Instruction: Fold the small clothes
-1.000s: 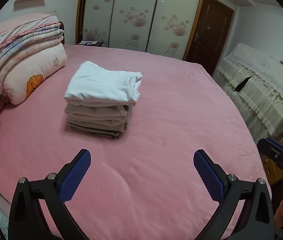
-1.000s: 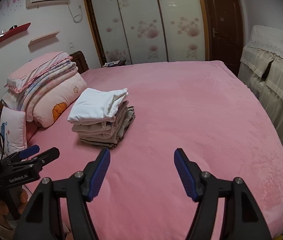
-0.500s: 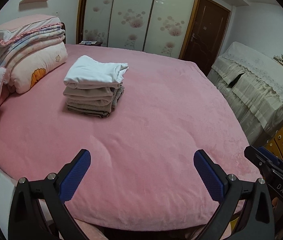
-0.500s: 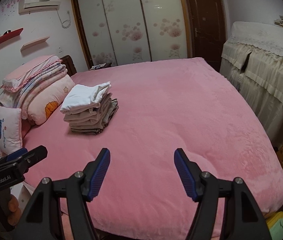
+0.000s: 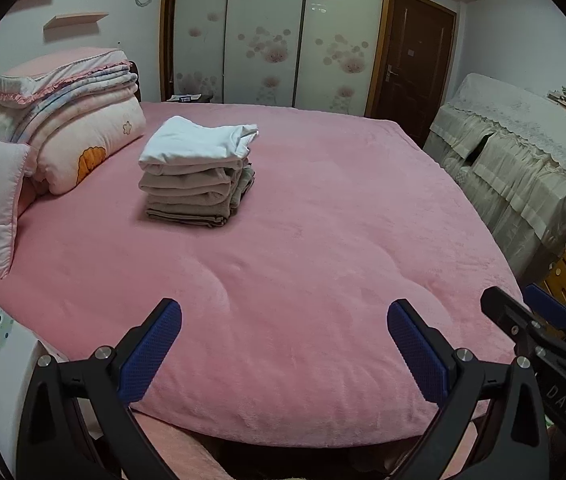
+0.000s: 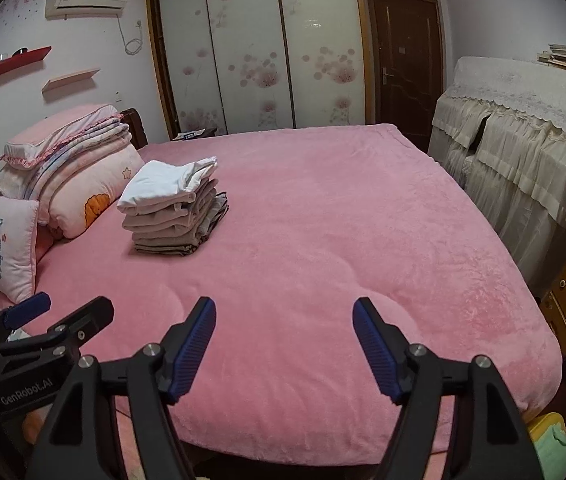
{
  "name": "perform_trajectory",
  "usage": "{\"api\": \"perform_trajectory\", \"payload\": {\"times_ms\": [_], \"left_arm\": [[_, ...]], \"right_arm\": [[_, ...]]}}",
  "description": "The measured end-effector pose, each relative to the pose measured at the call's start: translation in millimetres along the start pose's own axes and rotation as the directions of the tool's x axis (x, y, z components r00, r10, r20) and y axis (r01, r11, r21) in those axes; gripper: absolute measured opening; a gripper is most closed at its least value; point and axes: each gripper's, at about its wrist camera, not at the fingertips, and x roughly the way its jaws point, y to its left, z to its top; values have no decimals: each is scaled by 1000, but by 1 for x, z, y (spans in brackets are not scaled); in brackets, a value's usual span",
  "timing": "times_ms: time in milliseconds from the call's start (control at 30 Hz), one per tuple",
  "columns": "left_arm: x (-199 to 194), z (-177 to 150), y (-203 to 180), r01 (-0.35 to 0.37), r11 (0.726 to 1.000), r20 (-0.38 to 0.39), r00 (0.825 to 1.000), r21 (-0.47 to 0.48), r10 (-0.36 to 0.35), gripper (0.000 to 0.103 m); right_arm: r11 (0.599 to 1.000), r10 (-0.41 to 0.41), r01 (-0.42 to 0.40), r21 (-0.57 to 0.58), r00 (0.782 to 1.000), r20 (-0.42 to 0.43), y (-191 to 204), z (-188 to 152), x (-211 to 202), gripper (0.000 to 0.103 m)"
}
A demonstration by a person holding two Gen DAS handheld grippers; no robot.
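Both tongs gape empty at the foot of the pink bed (image 5: 323, 240), and the folded stack (image 5: 197, 172) sits well off at eleven o'clock from the left gripper (image 5: 283, 344), ten from the right gripper (image 6: 285, 344), so the left looks nearer.

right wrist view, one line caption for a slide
Open right gripper held over the pink bed, folded clothes stack beyond.

"GenRobot.AI" is printed on the left gripper (image 6: 27, 316); "DAS" shows on the right gripper (image 5: 523, 312).
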Motion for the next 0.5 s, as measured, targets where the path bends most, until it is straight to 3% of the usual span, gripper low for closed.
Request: {"api": "perform_trajectory", "payload": {"times_ms": [500], "left_arm": [[7,7,-5,10,999,-19,1000,36,-10,102]], "right_arm": [[1000,-6,6,11,1000,-11,-1,-2,3,72]]}}
